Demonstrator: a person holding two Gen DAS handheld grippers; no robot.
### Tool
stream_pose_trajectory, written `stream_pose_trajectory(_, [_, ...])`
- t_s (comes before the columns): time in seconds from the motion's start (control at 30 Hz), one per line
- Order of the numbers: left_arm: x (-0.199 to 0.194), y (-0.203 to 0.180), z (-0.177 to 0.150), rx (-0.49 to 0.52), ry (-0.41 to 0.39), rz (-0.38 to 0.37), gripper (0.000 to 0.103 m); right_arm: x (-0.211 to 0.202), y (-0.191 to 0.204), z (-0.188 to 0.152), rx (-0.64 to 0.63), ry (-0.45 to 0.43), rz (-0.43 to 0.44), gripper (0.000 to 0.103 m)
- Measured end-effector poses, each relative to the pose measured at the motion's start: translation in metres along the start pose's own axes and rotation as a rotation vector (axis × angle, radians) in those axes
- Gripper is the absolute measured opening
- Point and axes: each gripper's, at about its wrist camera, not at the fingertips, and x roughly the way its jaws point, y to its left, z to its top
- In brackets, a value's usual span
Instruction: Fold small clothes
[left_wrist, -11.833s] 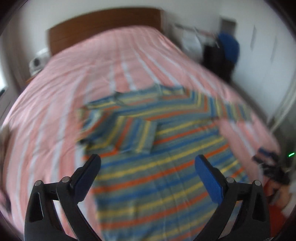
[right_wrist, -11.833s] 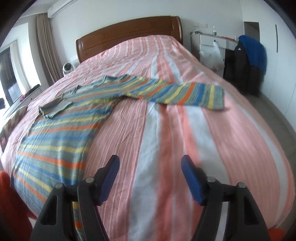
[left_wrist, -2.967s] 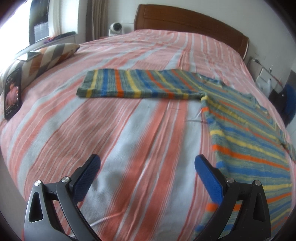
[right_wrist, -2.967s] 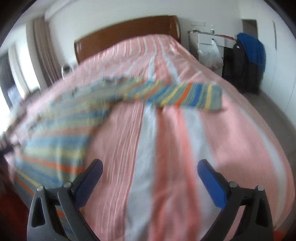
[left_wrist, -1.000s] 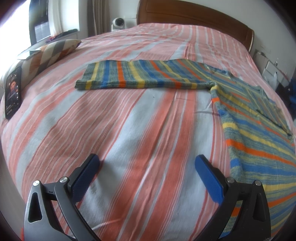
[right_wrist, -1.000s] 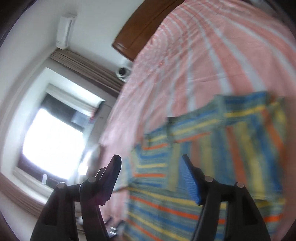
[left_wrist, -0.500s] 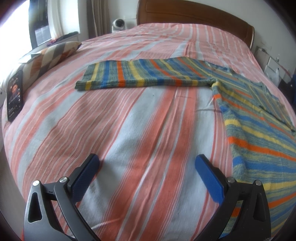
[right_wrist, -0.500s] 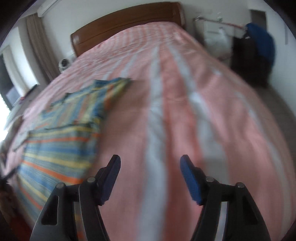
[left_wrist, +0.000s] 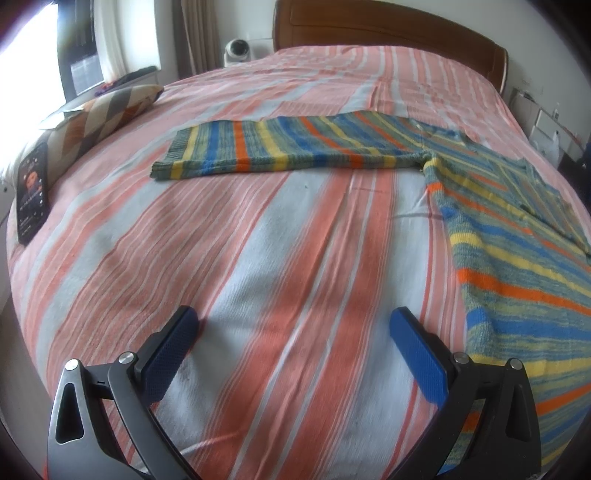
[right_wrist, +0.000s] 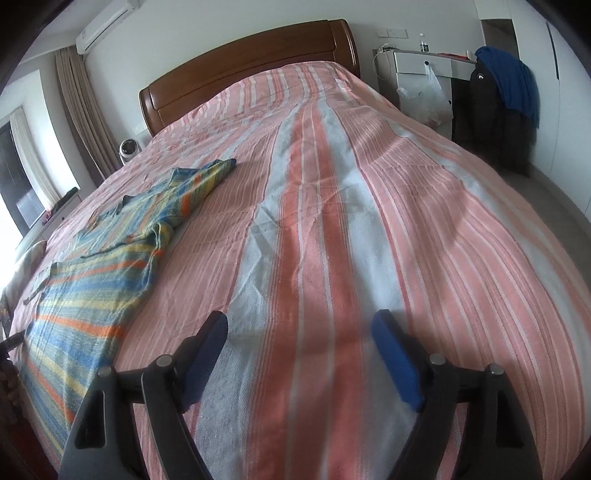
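Observation:
A small striped sweater (left_wrist: 517, 229) in blue, yellow, orange and green lies flat on the pink striped bed (left_wrist: 280, 236). Its left sleeve (left_wrist: 280, 149) stretches out to the left. In the right wrist view the sweater (right_wrist: 107, 254) lies at the left with the other sleeve (right_wrist: 192, 188) folded over the body. My left gripper (left_wrist: 293, 328) is open and empty above bare bedspread, left of the sweater's hem. My right gripper (right_wrist: 301, 332) is open and empty above bare bedspread, right of the sweater.
A patterned pillow (left_wrist: 107, 110) and a phone (left_wrist: 33, 192) lie at the bed's left edge. A wooden headboard (right_wrist: 243, 70) stands at the far end. A white cabinet with a plastic bag (right_wrist: 424, 92) and dark and blue clothes (right_wrist: 506, 99) stand right of the bed.
The right sleeve, stretched out three seconds ago, now lies folded over the sweater's body. My right gripper swung back over bare bedspread. My left gripper has barely moved.

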Motion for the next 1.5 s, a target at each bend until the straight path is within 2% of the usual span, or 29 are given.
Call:
stream_pose_trajectory(1.27, [-0.001, -0.001, 0.000, -0.003, 0.016, -0.002, 0.102, -0.002, 0.000, -0.005, -0.012, -0.002, -0.005, 0.083])
stream_pose_trajectory(1.37, [-0.006, 0.004, 0.008, -0.022, 0.076, -0.079, 0.102, -0.001, 0.000, -0.005, -0.013, -0.001, -0.006, 0.083])
stream_pose_trajectory(1.4, [-0.009, 0.012, 0.017, -0.050, 0.091, -0.138, 0.102, 0.000, 0.001, -0.005, -0.014, 0.001, -0.007, 0.084])
stream_pose_trajectory(1.5, [-0.013, 0.037, 0.046, -0.122, 0.085, -0.206, 0.102, 0.003, 0.003, -0.006, -0.022, 0.006, -0.013, 0.085])
